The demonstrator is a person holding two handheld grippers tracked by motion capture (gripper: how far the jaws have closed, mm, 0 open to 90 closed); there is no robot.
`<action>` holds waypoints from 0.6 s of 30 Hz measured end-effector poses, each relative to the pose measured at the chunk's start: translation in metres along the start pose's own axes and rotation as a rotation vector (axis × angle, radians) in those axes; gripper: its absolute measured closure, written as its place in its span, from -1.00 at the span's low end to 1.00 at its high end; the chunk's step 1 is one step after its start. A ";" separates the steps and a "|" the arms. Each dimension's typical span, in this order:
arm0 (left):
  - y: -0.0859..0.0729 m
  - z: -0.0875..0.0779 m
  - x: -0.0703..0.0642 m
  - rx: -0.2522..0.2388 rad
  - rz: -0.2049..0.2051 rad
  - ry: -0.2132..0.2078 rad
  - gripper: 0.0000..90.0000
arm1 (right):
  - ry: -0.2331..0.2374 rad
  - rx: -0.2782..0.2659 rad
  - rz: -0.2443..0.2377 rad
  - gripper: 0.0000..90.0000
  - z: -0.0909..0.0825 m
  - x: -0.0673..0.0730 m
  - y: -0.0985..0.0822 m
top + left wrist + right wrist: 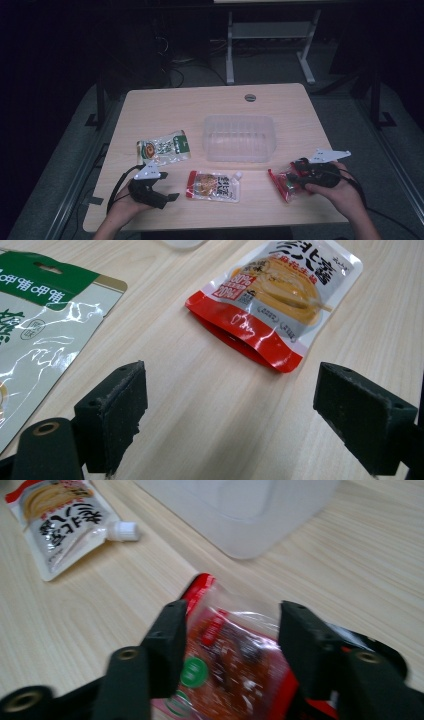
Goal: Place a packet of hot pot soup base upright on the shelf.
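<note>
My left gripper stands open near the table's front left, with bare wood between its jaws. Just ahead of it lies a red-and-white spout pouch, and a green-and-white pouch lies to its left. At the front right, my right gripper is shut on a red snack packet, which fills the gap between the jaws and bulges there. A clear plastic container stands mid-table beyond the packets.
The wooden table has a round cable hole near its far edge. A cable trails from each gripper off the front edge. Beyond the table, a white desk frame stands on the dark floor.
</note>
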State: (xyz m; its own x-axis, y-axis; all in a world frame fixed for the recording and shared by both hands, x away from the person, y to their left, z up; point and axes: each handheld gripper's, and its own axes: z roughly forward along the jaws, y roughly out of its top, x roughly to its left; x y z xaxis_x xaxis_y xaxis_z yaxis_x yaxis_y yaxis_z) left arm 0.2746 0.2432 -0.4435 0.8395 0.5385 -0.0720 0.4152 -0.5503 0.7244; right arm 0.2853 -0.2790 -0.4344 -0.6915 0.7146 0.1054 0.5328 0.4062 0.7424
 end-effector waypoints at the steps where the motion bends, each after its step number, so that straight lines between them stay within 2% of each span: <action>1: 0.000 0.000 0.000 0.002 0.008 0.001 -0.70 | -0.013 -0.002 0.009 0.27 -0.003 -0.004 0.000; 2: 0.000 0.000 -0.001 -0.002 0.018 -0.003 -0.70 | -0.019 -0.001 0.010 0.33 -0.006 -0.008 0.000; 4: 0.000 -0.001 -0.001 -0.010 0.005 -0.003 -0.70 | -0.030 0.003 0.028 0.61 -0.014 -0.017 -0.001; 5: 0.001 -0.001 -0.001 -0.010 0.008 0.006 -0.70 | -0.036 -0.005 0.068 0.78 -0.020 -0.024 -0.002; 6: 0.001 -0.001 -0.001 -0.010 0.008 0.006 -0.70 | -0.036 -0.005 0.068 0.78 -0.020 -0.024 -0.002; 9: 0.001 -0.003 -0.002 -0.029 -0.001 0.004 -0.70 | -0.047 0.023 0.091 1.00 -0.026 -0.035 -0.006; 12: 0.000 -0.003 -0.004 -0.024 -0.003 -0.004 -0.70 | -0.059 0.066 0.118 1.00 -0.028 -0.044 -0.012; 14: -0.002 -0.002 -0.004 -0.014 -0.005 -0.010 -0.70 | -0.043 0.100 0.135 1.00 -0.026 -0.048 -0.016; 15: -0.002 -0.002 -0.004 -0.015 -0.007 -0.011 -0.70 | -0.056 0.121 0.141 1.00 -0.023 -0.051 -0.018; 18: -0.004 -0.004 -0.004 -0.012 -0.007 -0.008 -0.69 | -0.051 0.126 0.153 1.00 -0.020 -0.055 -0.020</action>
State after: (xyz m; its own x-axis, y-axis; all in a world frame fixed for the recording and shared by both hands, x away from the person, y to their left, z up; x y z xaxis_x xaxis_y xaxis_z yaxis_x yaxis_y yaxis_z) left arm 0.2681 0.2459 -0.4437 0.8396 0.5369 -0.0825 0.4168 -0.5393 0.7317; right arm 0.3032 -0.3375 -0.4418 -0.5741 0.8000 0.1743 0.6885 0.3564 0.6316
